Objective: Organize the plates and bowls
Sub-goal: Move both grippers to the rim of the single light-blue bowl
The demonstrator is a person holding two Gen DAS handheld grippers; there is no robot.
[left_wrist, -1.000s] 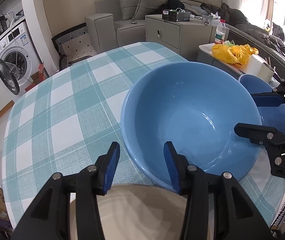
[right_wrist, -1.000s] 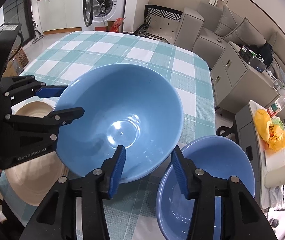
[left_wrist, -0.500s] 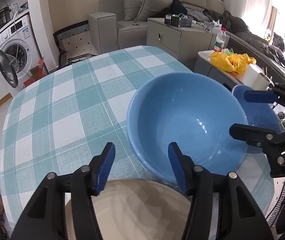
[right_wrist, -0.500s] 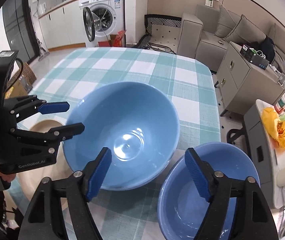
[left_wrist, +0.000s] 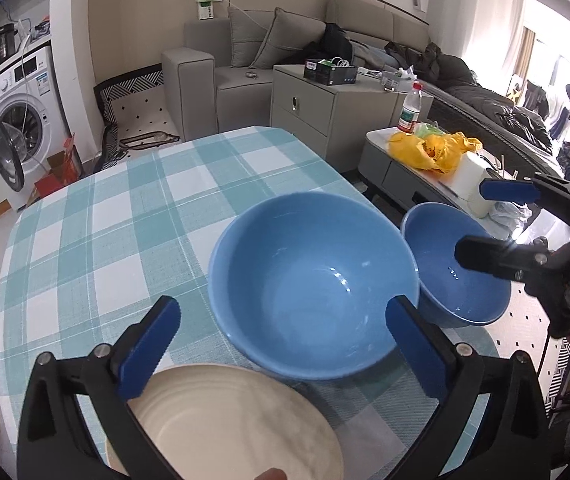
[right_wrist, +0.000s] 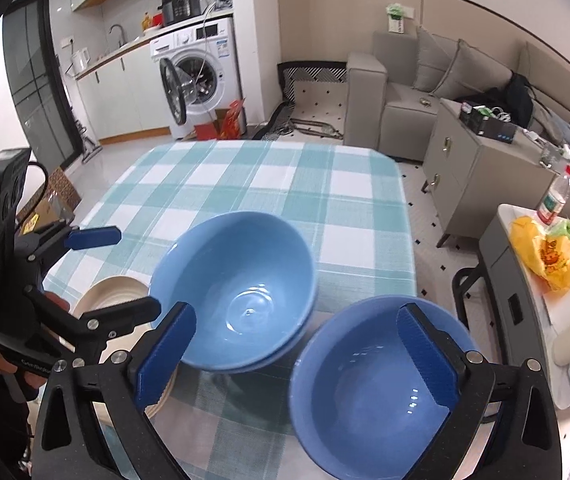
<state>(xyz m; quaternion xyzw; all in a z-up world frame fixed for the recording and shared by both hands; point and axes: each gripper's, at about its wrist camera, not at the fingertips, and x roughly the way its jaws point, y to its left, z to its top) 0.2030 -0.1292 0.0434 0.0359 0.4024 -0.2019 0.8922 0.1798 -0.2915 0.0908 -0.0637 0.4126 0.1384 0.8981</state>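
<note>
Landmark: large blue bowl (left_wrist: 313, 296), upright on the checked cloth of the bench (left_wrist: 105, 240).

Writing: the black body of the left hand-held gripper (right_wrist: 121, 274), seen from the right wrist view, carries small white lettering, too small to read for certain; labels on the washing machine (right_wrist: 201, 68) and on the bottle (left_wrist: 409, 110) are illegible.

Change since a second ago: both hand-held grippers had their jaws narrowly set around the large bowl's rim; their jaws have just been opening and now stand wide, nothing pressed between them, and the bowl shows smaller and lower in both views (both tools have lifted away). The bowl looks to sit on a second blue rim beneath it, seen in the right wrist view.

Items:
- Small blue bowl (right_wrist: 377, 392): just right of the large bowl, rims close or touching, near the bench's edge.
- Cream plate (left_wrist: 225, 424): just beside the large bowl on the near left, directly under the left hand-held gripper (left_wrist: 281, 352).
- Left hand-held gripper: released; the large bowl's near rim lies between and beyond its blue pads.
- Right hand-held gripper (right_wrist: 297, 356): released; the large bowl lies ahead of its left pad, the small bowl under its right pad.
</note>
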